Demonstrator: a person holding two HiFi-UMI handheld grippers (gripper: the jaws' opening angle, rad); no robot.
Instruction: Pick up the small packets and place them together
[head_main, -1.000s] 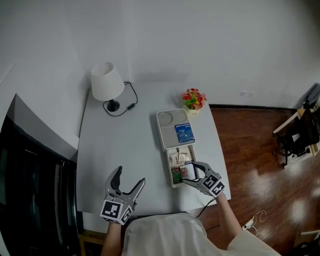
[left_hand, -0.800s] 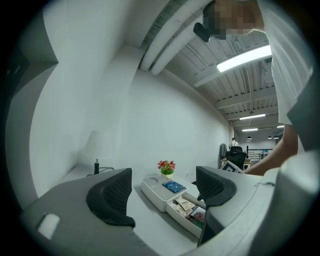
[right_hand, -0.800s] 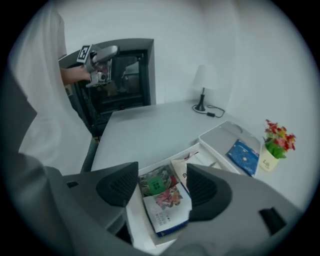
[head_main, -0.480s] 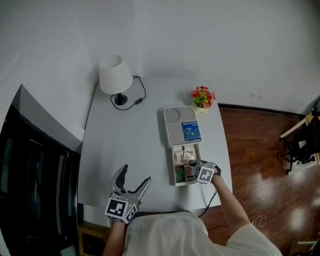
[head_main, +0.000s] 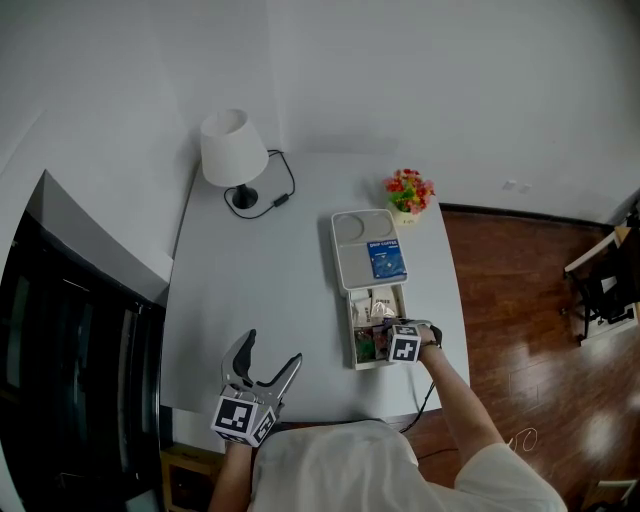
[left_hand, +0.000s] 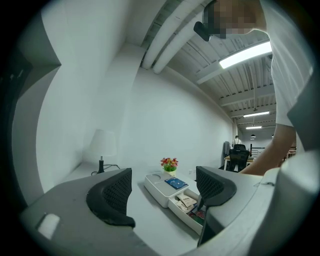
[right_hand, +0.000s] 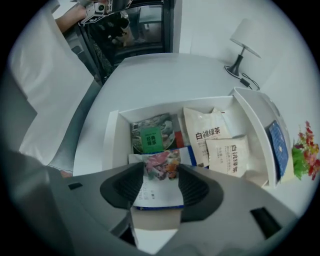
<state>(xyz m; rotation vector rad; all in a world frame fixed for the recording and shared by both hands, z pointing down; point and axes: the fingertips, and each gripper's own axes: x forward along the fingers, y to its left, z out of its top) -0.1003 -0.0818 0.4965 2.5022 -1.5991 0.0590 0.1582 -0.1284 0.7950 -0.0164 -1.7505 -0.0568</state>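
Packets (right_hand: 227, 156) fill an open white box (right_hand: 112, 131), all flat and thin with crinkly edges. One green packet (right_hand: 151, 136) and two white packets (right_hand: 212, 134) lie side by side. A flowery packet (right_hand: 161, 161) lies on top of them. The right gripper (right_hand: 159, 180) points straight down into the box. Its grey bumpy jaws have just been closing and pinch the flowery packet from both sides. The left gripper (left_hand: 164, 181) hangs near the front edge of the table, well apart from the box. Its jaws are spread wide with nothing between them. The table (head_main: 270, 280) is smooth and pale. On it stand a white lamp (head_main: 233, 150) and a little pot of flowers (head_main: 410, 190). The box's smooth white top (head_main: 352, 262) carries a blue card (head_main: 387, 260). The floor (head_main: 520, 330) is shiny brown wood, and the wall (head_main: 420, 80) is plain white.
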